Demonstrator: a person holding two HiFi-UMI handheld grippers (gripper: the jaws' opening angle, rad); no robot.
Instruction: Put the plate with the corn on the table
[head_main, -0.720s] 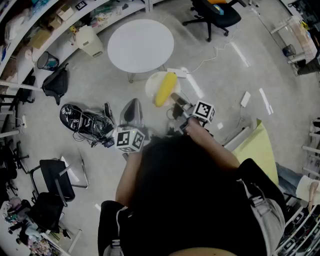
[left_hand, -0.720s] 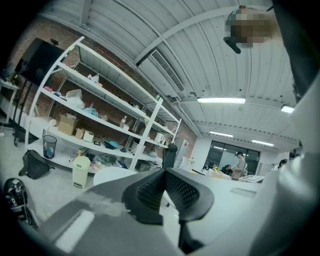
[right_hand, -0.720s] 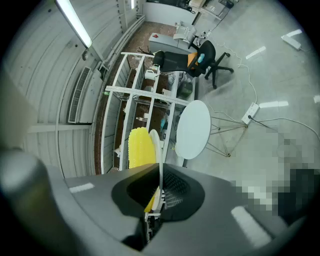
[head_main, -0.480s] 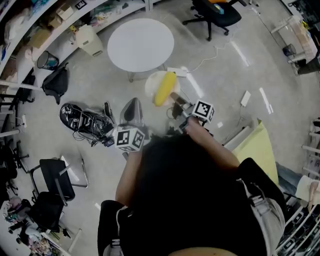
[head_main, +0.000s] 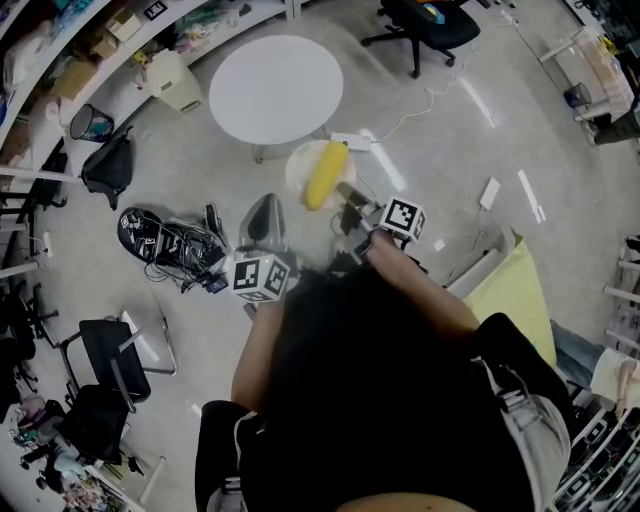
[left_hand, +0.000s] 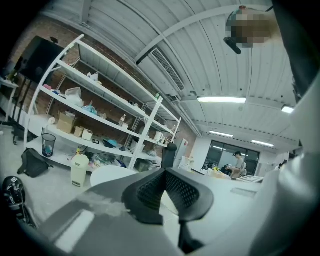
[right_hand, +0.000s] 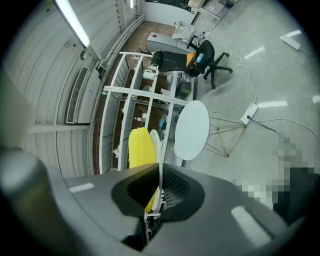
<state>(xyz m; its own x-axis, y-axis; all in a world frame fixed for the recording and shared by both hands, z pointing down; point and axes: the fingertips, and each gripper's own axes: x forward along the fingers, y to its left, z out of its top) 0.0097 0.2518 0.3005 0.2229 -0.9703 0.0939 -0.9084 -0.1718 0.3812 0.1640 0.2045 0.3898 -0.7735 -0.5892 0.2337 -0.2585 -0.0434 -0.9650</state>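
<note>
On the left, we held the left gripper level, at about 7 o'clock from the plate. Its fingers were shut together with nothing between them. We think it waited off to the side because one gripper was enough for this job.

The round white table stood at about 11 o'clock from the plate, near it but not under it. The plate hung in the air over the floor, not yet on the table. The yellow corn lay across the plate.

On the right, the right gripper had its fingers clamped on the plate's thin rim, on the 4 o'clock side. We think it pinched only the edge so the corn was not squashed and the plate's bottom was free to sit down flat. The plate looked about level from above, which should keep the corn from rolling off.
</note>
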